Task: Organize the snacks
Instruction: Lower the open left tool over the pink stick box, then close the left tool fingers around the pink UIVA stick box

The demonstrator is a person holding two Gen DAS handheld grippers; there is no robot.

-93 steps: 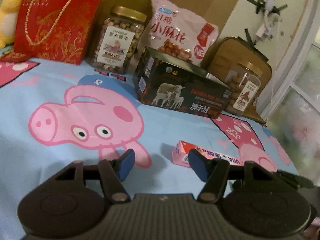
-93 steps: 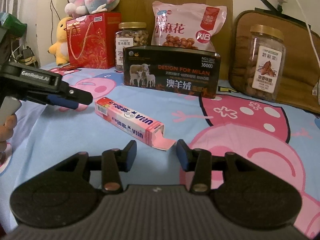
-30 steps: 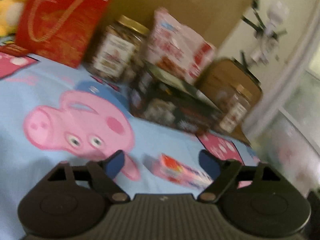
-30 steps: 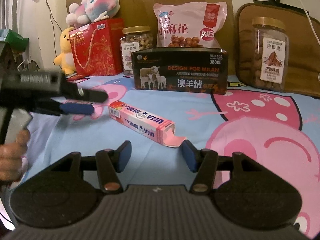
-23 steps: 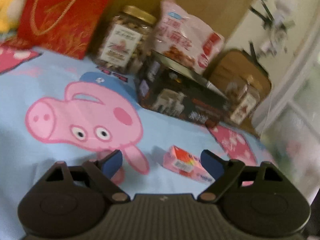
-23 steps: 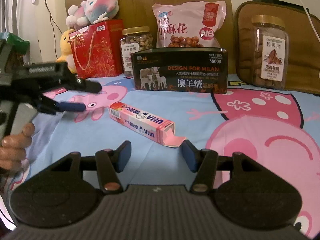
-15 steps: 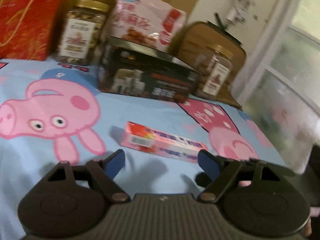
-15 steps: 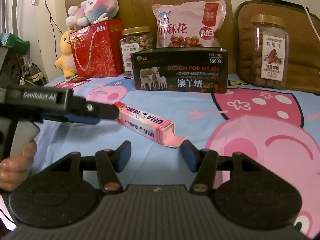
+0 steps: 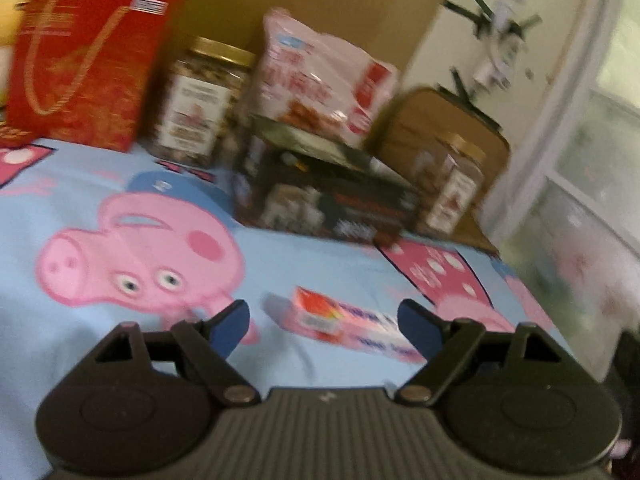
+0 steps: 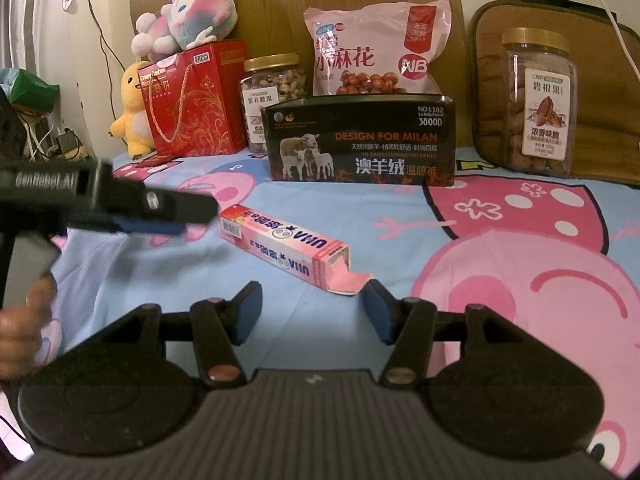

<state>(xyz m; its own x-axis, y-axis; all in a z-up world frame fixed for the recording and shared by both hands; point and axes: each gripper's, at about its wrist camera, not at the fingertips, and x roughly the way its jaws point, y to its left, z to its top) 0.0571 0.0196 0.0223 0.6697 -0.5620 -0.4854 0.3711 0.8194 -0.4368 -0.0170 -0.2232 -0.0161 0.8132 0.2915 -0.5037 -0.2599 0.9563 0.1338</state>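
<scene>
Two grippers over a blue cartoon-pig bedsheet. Along the back, against the headboard: red gift bag, pink snack bag, black box with sheep print in front of it, nut jar beside the red bag, second jar far right. Mid-sheet, lying flat and apart from the rest: long pink carton, end flap open. Left gripper released, jaws wide, carton just ahead between the fingertips, untouched. Right gripper likewise released, empty, near the flap end
</scene>
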